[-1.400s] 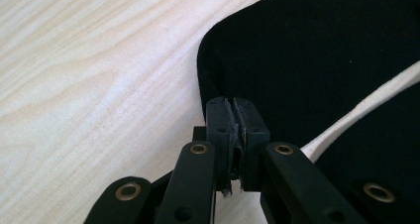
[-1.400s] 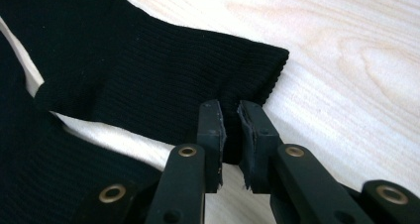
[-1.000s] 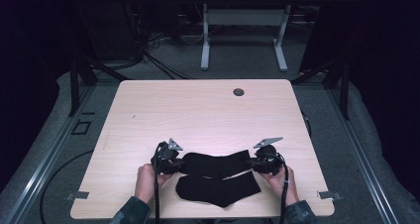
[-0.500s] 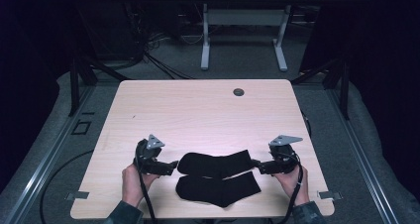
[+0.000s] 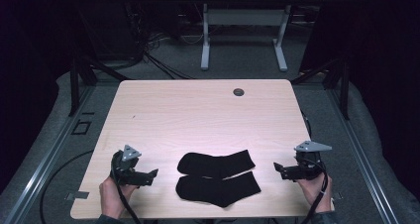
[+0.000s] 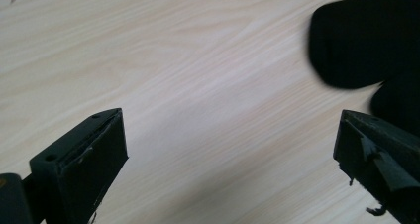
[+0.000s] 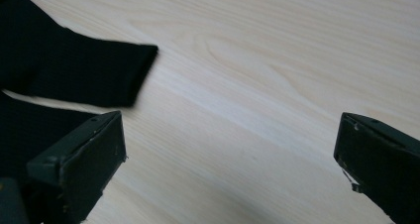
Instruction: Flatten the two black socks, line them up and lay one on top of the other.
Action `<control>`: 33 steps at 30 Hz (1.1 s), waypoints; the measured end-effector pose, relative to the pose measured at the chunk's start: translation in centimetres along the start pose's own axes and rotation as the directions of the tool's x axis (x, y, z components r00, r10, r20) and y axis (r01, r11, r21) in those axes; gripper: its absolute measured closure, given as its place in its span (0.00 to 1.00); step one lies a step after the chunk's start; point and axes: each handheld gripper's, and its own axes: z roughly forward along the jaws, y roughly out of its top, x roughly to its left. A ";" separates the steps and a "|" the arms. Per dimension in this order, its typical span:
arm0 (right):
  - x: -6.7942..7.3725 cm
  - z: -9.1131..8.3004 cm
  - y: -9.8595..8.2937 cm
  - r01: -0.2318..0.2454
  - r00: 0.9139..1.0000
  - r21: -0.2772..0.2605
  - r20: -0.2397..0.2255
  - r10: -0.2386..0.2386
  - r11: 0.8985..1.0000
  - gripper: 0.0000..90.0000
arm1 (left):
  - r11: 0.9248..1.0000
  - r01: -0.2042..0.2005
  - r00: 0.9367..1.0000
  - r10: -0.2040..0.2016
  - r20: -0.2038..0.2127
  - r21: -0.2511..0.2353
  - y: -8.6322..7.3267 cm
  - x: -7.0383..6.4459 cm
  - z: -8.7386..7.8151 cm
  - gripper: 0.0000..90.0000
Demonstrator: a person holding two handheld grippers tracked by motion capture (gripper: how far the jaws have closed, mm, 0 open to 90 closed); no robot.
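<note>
Two black socks lie flat on the wooden table near its front edge, the far sock just behind the near sock. My left gripper rests left of them, apart from the fabric, jaws wide open and pointing at them. In the left gripper view the open gripper frames bare wood, with the far sock's rounded end at the upper right. My right gripper sits right of the socks, also open. In the right gripper view that gripper is empty, and the far sock's cuff lies at the left.
A dark round grommet sits near the table's far edge. Bare wood stretches between the socks and the far edge. Beyond stand another table's white legs on grey carpet, with cables on the floor.
Both grippers have drawn outward from the socks' ends, the left one leftward and the right one rightward. The socks stay flat where they lay.
</note>
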 end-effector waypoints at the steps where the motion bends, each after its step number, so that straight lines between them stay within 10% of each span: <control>1: -0.7 0.0 -0.9 -0.006 1.000 0.010 0.016 0.006 1.000 0.00 | 1.000 0.022 1.000 -0.022 -0.013 0.009 -1.0 0.7 0.1 0.00; 18: -1.9 2.3 -5.0 -0.009 0.997 0.112 0.082 0.000 0.994 0.00 | 0.997 0.081 0.996 -0.081 -0.037 -0.001 -4.8 2.8 2.0 0.00; 33: -2.2 2.4 -6.1 -0.044 0.998 0.029 0.055 0.042 0.999 0.00 | 0.995 0.095 0.993 -0.098 -0.069 -0.043 -4.9 2.6 2.5 0.00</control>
